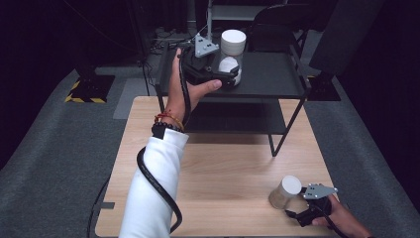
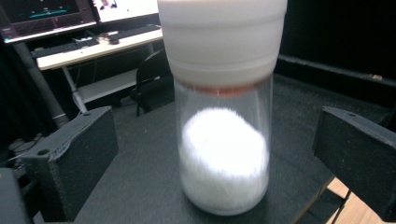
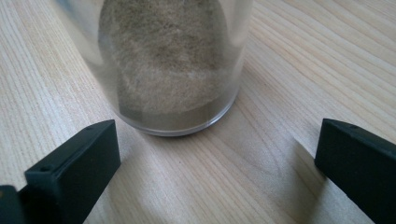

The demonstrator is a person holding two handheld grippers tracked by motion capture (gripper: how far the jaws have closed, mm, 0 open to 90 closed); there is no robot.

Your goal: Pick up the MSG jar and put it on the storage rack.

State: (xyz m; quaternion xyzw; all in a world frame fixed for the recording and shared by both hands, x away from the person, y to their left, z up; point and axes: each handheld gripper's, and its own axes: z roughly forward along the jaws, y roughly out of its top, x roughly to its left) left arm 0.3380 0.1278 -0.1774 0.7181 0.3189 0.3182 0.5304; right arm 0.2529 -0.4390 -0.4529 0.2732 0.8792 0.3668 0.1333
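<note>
- Left gripper (image 1: pixel 233 74): reached out to about 12 o'clock over the black cart shelf (image 1: pixel 277 74), held in the person's left hand (image 1: pixel 185 87); jaws spread wide, gripping nothing.
- Salt shaker (image 1: pixel 232 55): upright on the cart shelf at about 12 o'clock, clear glass with a white cap, white grains in the lower half. In the left gripper view (image 2: pixel 224 140), centred between the open jaws, apart from both pads.
- Wooden table (image 1: pixel 223 163): nearer than the cart, pale grain, white sleeve (image 1: pixel 153 188) across its left part.
- Pepper shaker (image 1: pixel 285 192): upright on the table at about 4 o'clock, white cap, grey-brown powder inside (image 3: pixel 168 70).
- Right gripper (image 1: pixel 297 210): at about 5 o'clock, just behind the pepper shaker; jaws wide open, empty, shaker base just ahead of the pads, not touching.
</note>
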